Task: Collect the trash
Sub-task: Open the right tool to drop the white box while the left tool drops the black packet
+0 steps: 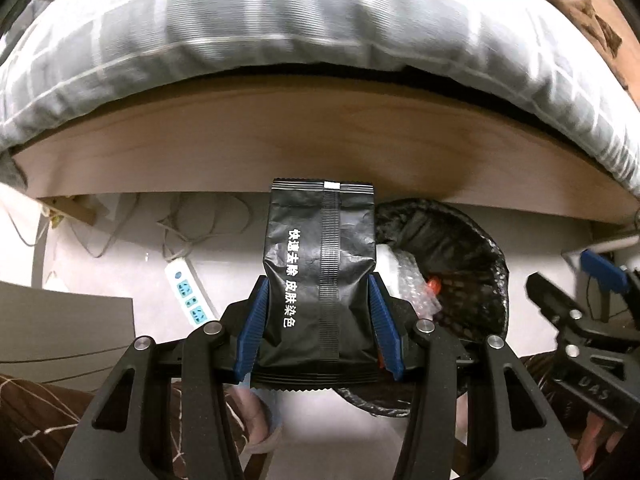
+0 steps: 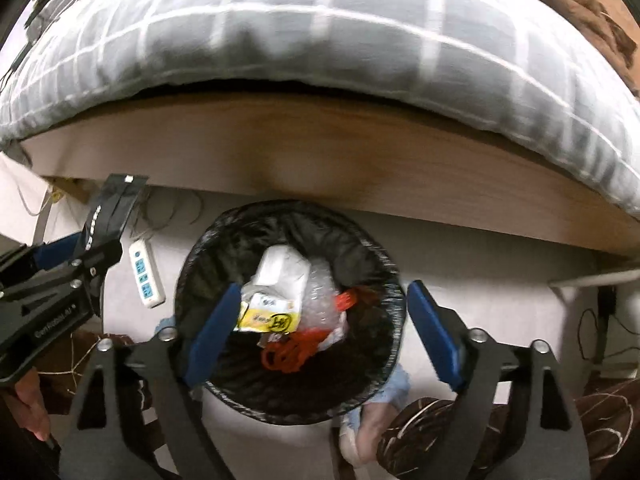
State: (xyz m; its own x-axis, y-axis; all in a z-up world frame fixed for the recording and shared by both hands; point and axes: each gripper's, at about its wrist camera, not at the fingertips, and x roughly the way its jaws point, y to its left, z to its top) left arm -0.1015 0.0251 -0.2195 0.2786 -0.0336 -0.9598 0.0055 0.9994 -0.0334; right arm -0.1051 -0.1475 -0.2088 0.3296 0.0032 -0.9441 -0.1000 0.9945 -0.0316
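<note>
My left gripper [image 1: 318,312] is shut on a black foil packet [image 1: 320,264] with white Chinese print, held upright to the left of the trash bin [image 1: 464,256]. The packet also shows in the right wrist view [image 2: 110,208], clamped in the left gripper [image 2: 86,250]. My right gripper [image 2: 320,328] is open and empty, hovering right above the round bin [image 2: 384,280] lined with a black bag. Inside lie white paper [image 2: 280,268], a yellow box [image 2: 268,314], bubble wrap [image 2: 320,300] and orange netting [image 2: 292,354].
A bed with a grey checked duvet [image 2: 320,40] and a wooden side board [image 2: 320,160] runs behind the bin. A white power strip [image 2: 146,276] and cables lie on the floor at left. My feet in slippers [image 2: 372,420] stand beside the bin.
</note>
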